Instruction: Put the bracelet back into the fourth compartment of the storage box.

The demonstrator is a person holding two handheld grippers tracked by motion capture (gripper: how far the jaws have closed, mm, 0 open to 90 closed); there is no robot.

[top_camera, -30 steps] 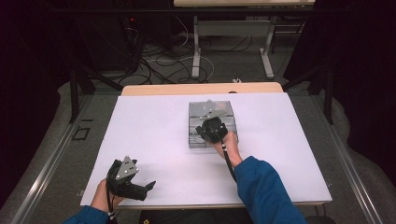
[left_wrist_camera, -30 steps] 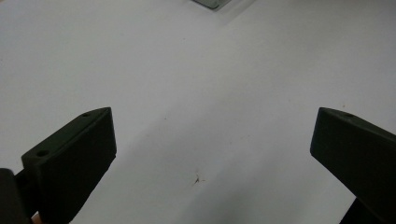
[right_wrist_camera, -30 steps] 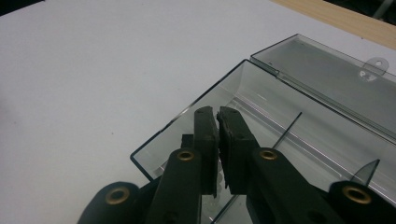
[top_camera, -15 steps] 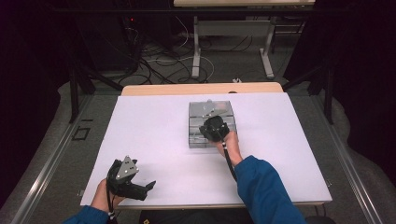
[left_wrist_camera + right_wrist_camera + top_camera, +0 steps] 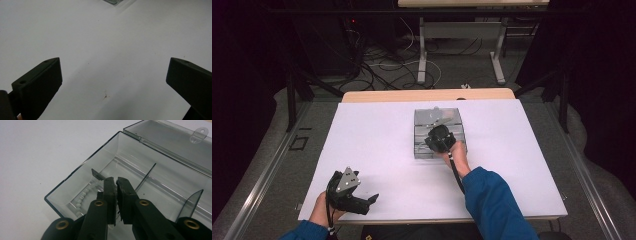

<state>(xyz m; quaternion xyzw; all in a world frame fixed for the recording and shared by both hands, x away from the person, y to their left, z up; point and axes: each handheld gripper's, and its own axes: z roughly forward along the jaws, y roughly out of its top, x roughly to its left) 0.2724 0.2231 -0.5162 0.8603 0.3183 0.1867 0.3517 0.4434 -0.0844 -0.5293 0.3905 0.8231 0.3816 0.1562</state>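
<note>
1. Beads (image 5: 85, 192), a white string of them, lie in the end compartment of the clear box (image 5: 75, 173), just left of and below my right gripper (image 5: 116, 181) fingers.
2. Those fingers are nearly closed inside the box; I cannot tell whether they pinch anything.
3. Compared with a second ago, my right hand has dropped slightly nearer into the box, so I judge a pick underway.
4. My left gripper (image 5: 373, 199) stays parked, fingers wide over bare surface (image 5: 105, 37).

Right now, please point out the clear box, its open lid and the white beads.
clear box (image 5: 75, 178), right gripper view, left wall.
open lid (image 5: 172, 140), right gripper view, inner face.
white beads (image 5: 83, 193), right gripper view, middle of the string.
</note>
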